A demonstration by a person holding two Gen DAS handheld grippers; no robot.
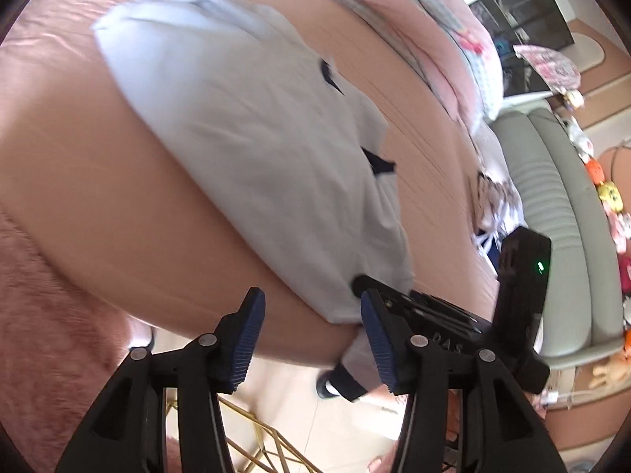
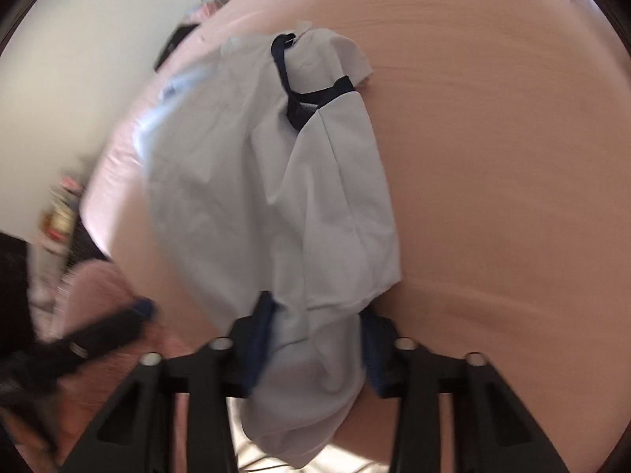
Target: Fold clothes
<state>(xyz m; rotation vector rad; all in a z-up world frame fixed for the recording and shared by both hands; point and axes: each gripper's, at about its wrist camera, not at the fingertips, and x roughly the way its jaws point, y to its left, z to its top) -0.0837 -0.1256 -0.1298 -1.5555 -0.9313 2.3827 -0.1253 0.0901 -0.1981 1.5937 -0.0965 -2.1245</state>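
Your left tongs (image 1: 311,339) stand spread with nothing between the blue pads, poised over the near edge of the bed (image 1: 79,181). The white garment (image 1: 244,138) with dark trim lies across the peach sheet, its near end spilling over the bed's edge just right of those tongs. Left of it, a fuzzy pink blanket (image 1: 35,315) crowds the bed's near corner, and a gold wire frame (image 1: 260,437) stands on the floor below. Far right, rumpled pink bedding (image 1: 445,31) is heaped on the bed, with a pale ribbed headboard (image 1: 552,205) and soft toys beyond.

In the right wrist view, your right tongs (image 2: 315,339) sit to either side of the garment's (image 2: 276,181) hanging near end; the cloth covers the pads, so whether they pinch it or merely flank it cannot be told. The left tongs (image 2: 118,323) show as a blurred dark streak at lower left. The bed (image 2: 512,157) is bare to the right.
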